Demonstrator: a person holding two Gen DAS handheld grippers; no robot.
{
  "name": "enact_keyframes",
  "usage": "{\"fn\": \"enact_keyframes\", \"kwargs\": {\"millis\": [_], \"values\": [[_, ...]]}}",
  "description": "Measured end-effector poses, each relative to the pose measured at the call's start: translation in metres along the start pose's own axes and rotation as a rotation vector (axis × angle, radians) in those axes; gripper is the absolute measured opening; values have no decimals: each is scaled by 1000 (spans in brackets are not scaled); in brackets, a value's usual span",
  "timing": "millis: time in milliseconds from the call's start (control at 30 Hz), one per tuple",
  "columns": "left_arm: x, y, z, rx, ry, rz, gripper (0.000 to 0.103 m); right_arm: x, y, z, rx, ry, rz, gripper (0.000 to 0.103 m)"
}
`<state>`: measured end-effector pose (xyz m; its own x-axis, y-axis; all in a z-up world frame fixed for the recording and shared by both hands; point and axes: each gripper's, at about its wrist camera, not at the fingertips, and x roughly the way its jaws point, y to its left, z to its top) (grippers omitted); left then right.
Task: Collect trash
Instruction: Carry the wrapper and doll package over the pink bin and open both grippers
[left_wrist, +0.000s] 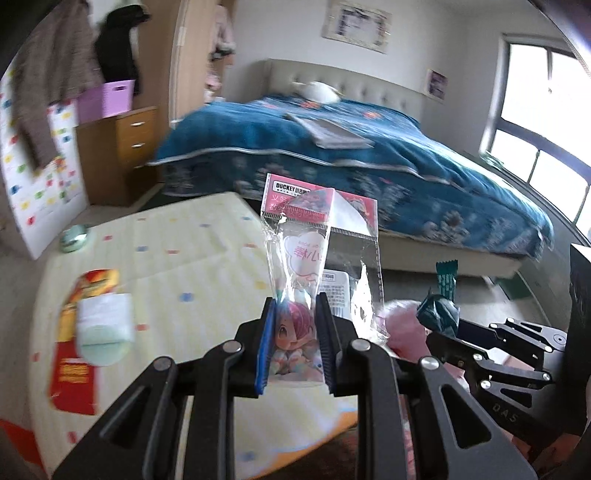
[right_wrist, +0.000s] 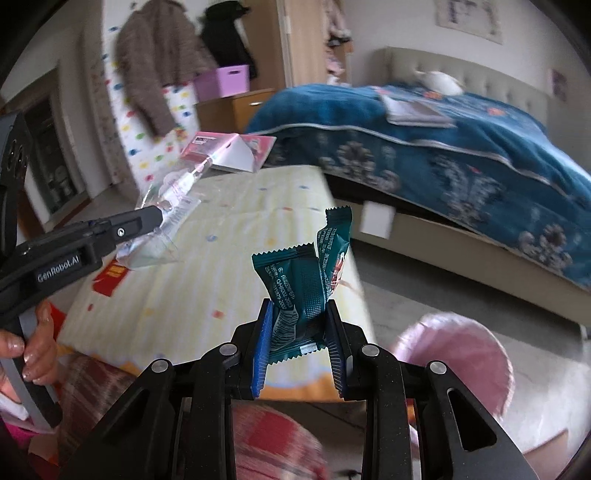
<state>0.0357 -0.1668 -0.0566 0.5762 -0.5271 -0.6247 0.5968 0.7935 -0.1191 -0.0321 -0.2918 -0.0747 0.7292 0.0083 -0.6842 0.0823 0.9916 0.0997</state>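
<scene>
My left gripper (left_wrist: 295, 325) is shut on a clear plastic bag with a pink header card (left_wrist: 314, 243) and holds it upright above the mat. It also shows in the right wrist view (right_wrist: 177, 199), at the left gripper's tip (right_wrist: 155, 218). My right gripper (right_wrist: 299, 325) is shut on a dark green snack wrapper (right_wrist: 310, 280). In the left wrist view the right gripper (left_wrist: 439, 332) holds that wrapper (left_wrist: 441, 302) over a pink bin (left_wrist: 402, 325). The pink bin (right_wrist: 454, 350) sits on the floor at lower right.
A pale yellow dotted mat (left_wrist: 184, 266) lies on the floor, with a red packet (left_wrist: 81, 332) and a white-green wad (left_wrist: 105, 332) on it. A bed with a blue cover (left_wrist: 332, 155) stands behind. A wooden drawer unit (left_wrist: 125, 147) stands at the left.
</scene>
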Motion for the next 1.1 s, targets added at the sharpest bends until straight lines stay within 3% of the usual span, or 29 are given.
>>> {"fn": "enact_keyframes", "kwargs": {"millis": [200,500,933,1033,1100], "values": [[33,-57,-3,70,43,-100,21,-21,-59,-31,102,6,-131,29],[86,-129,-3,163,99,-186,23,-26,-140,-65,237,41,-243,30],[164,-168,6,184,199,-210,30,12,-205,-76,269,92,-221,34],[177,-172,8,188,225,-221,42,24,-209,-74,271,103,-210,40],[183,-175,9,184,236,-233,51,29,-213,-75,275,111,-206,54]]}}
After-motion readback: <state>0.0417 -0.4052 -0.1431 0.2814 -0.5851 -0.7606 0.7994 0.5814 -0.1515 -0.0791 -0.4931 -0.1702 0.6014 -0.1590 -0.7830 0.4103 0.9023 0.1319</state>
